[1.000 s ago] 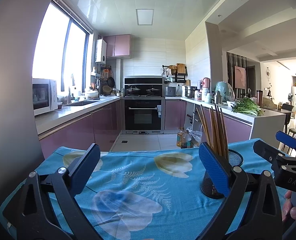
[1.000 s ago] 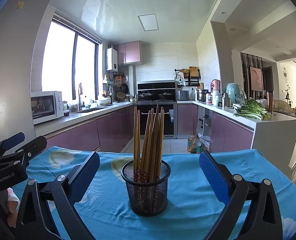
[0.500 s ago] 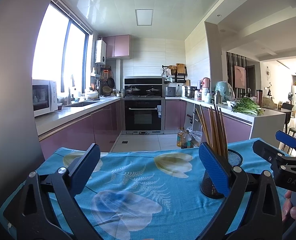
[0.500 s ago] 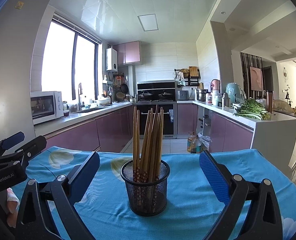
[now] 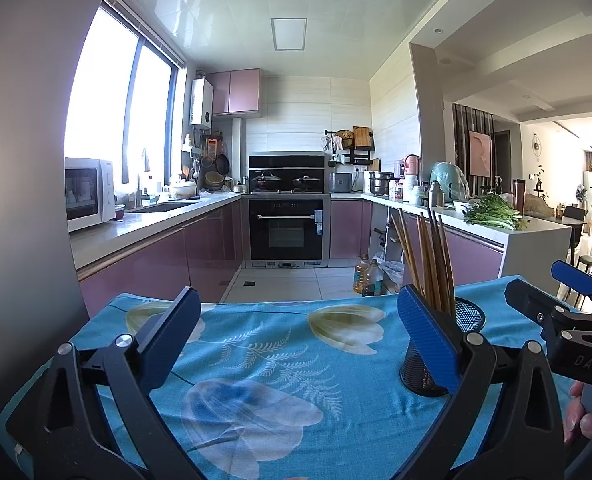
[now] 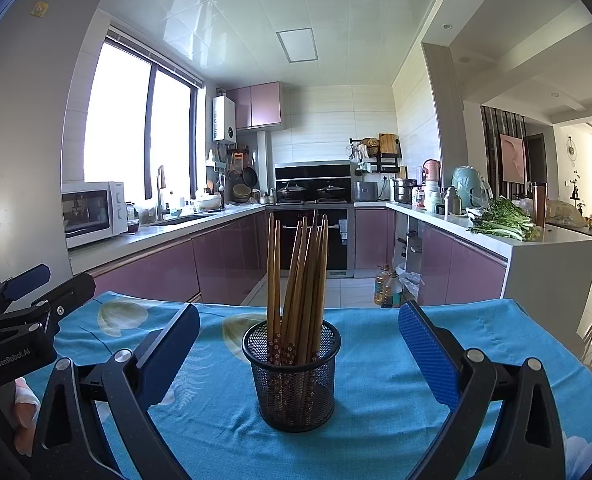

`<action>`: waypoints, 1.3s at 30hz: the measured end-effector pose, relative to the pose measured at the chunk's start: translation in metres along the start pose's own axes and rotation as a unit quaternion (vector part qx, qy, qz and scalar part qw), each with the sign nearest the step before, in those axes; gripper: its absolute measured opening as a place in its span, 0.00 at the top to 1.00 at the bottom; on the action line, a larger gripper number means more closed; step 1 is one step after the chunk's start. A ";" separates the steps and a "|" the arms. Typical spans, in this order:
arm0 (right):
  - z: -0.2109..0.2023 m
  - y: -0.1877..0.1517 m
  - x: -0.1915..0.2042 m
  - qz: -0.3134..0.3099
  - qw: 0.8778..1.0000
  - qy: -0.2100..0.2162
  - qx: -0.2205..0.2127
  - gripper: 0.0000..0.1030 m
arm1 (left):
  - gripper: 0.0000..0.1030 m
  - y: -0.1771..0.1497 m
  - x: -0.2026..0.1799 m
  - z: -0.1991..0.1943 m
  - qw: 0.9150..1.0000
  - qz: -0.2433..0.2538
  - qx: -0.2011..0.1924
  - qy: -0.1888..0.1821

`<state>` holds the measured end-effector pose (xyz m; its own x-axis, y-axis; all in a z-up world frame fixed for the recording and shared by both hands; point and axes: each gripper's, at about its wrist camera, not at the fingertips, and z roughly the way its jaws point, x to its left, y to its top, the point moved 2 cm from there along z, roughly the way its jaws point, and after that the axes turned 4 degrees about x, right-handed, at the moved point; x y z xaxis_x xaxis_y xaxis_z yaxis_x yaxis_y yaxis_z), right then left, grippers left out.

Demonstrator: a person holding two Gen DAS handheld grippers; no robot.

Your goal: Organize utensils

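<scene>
A black mesh holder [image 6: 294, 376] stands on the blue floral tablecloth [image 6: 376, 364] with several brown chopsticks [image 6: 300, 276] upright in it. My right gripper [image 6: 296, 344] is open and empty, its jaws wide on either side of the holder without touching it. My left gripper [image 5: 296, 332] is open and empty over the cloth to the left. In the left wrist view the holder [image 5: 420, 372] and chopsticks [image 5: 430, 260] stand behind the right finger. Each gripper shows at the edge of the other's view.
The table's far edge drops to a tiled kitchen floor with oil bottles [image 6: 388, 286]. Purple cabinets, an oven [image 5: 287, 230], a microwave [image 5: 87, 192] and a counter with greens [image 6: 500, 224] lie beyond. A grey wall stands at the left.
</scene>
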<state>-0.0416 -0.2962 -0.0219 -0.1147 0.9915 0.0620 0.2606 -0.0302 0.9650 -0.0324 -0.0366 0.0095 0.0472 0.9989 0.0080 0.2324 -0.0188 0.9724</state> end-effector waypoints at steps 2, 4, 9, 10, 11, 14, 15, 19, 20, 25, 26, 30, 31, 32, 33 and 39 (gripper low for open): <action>0.001 -0.001 0.000 0.000 1.000 0.000 0.000 0.06 | 0.06 0.000 0.000 0.000 1.000 0.000 0.000 0.000; 0.000 0.000 0.000 0.001 1.000 0.000 0.000 0.06 | 0.06 0.000 0.000 0.000 1.000 0.000 -0.001 0.000; 0.000 0.000 -0.001 0.001 1.000 -0.001 -0.002 0.06 | 0.06 0.000 0.000 0.000 1.000 0.000 0.000 0.000; 0.000 0.000 -0.001 0.001 1.000 -0.001 -0.002 0.06 | 0.06 0.000 0.000 0.000 1.000 0.000 0.000 0.000; 0.000 0.000 -0.001 0.001 1.000 -0.001 -0.002 0.06 | 0.06 0.000 -0.001 0.000 1.000 0.000 0.000 0.000; 0.000 0.000 -0.001 0.000 1.000 0.000 -0.002 0.06 | 0.06 0.000 -0.001 0.000 1.000 0.000 0.000 0.000; 0.000 0.001 -0.001 -0.001 1.000 0.000 -0.002 0.06 | 0.06 0.000 0.000 0.000 1.000 0.000 0.000 0.000; 0.000 0.001 -0.001 0.000 1.000 0.000 -0.002 0.06 | 0.06 0.000 -0.001 0.000 1.000 0.001 0.000 0.000; 0.000 0.001 -0.001 0.000 1.000 0.000 -0.002 0.06 | 0.06 0.000 -0.001 0.000 1.000 0.001 0.000 0.000; -0.001 0.002 -0.002 0.000 1.000 -0.001 -0.004 0.06 | 0.06 0.000 -0.001 0.000 1.000 0.001 0.000 -0.001; -0.001 0.001 -0.001 0.000 1.000 -0.001 -0.004 0.06 | 0.06 0.000 -0.001 0.000 1.000 0.001 0.000 -0.001; -0.001 0.001 -0.001 0.000 1.000 0.000 -0.004 0.06 | 0.06 0.000 -0.001 0.000 1.000 0.002 -0.001 0.000; -0.001 0.000 0.000 -0.001 1.000 -0.001 -0.003 0.06 | 0.06 0.000 -0.001 0.000 1.000 0.001 -0.001 0.000; -0.001 0.000 0.000 -0.001 1.000 -0.001 -0.003 0.06 | 0.06 0.000 -0.001 0.000 1.000 0.002 0.000 0.000; -0.001 0.000 0.000 0.000 1.000 0.000 -0.004 0.06 | 0.06 0.000 -0.001 0.000 1.000 0.002 0.000 0.000; -0.001 0.000 0.000 0.000 1.000 0.000 -0.004 0.06 | 0.06 0.000 -0.001 0.000 1.000 0.002 0.000 -0.001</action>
<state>-0.0424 -0.2963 -0.0213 -0.1140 0.9916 0.0609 0.2534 -0.0303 0.9669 -0.0327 -0.0379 0.0091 0.0492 0.9987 0.0111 0.2321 -0.0223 0.9724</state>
